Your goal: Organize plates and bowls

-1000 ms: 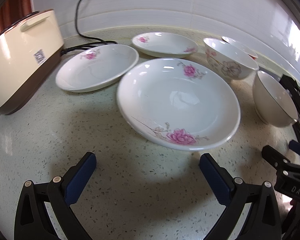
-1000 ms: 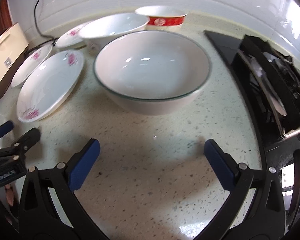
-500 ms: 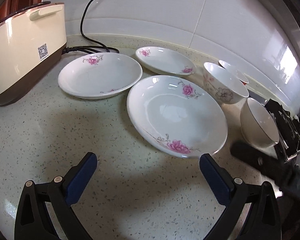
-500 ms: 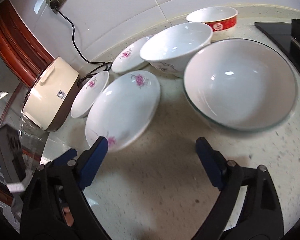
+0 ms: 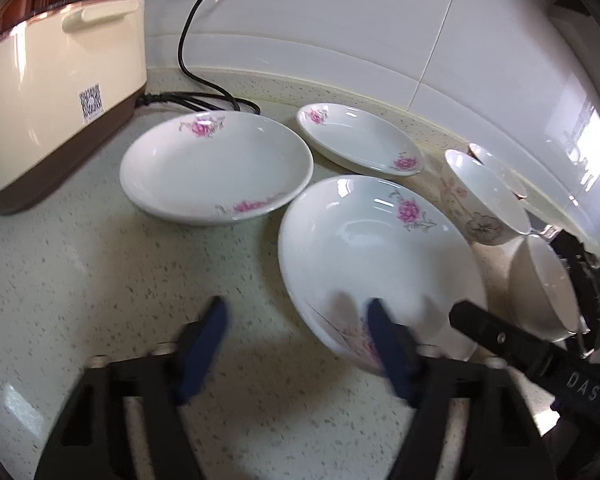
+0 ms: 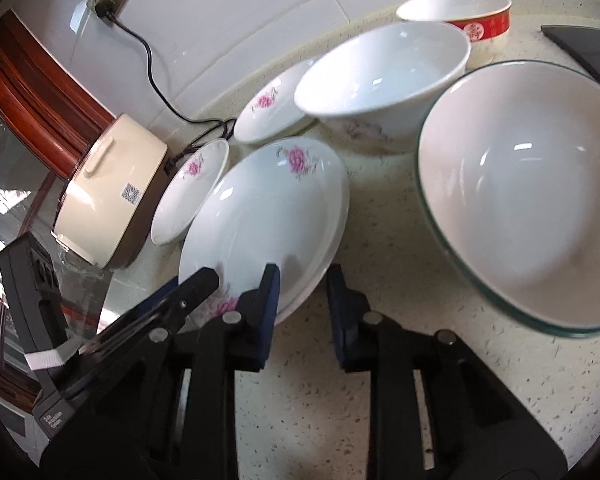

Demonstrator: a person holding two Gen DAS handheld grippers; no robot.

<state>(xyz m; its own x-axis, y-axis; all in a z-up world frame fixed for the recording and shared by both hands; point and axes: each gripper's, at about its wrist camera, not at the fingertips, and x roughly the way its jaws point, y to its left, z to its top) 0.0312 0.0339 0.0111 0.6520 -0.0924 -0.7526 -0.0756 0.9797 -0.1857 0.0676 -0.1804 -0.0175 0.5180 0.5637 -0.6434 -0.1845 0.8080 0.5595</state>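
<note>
Both grippers are going for the same big plate, the flowered one nearest the front of the tabletop, and that's where I'd get nervous.

The right gripper has its jaws half closed, straddling the plate's near rim, one pad over the inside and one outside on the tabletop side. They're not pinching it yet as far as I can tell; there's a visible gap. The left gripper is blurry in its own view, jaws partly open, right pad over the rim by the pink flower, left pad out over bare tabletop.

What could go wrong, my guesses:
- Glazed rim plus a shallow bite looks like a slip waiting to happen. Lifted from one edge, the plate may tip and slide out.
- Two grippers crowded at one edge could knock each other or shove the plate sideways.
- There's not much room. The green-rimmed bowl sits just beside the plate on the right, the white bowl just behind, and the second plate is touching or nearly touching on the left. A skidding plate clinks into any of them.

The small plate and red bowl at the back look safely out of the way, as does the cooker.
</note>
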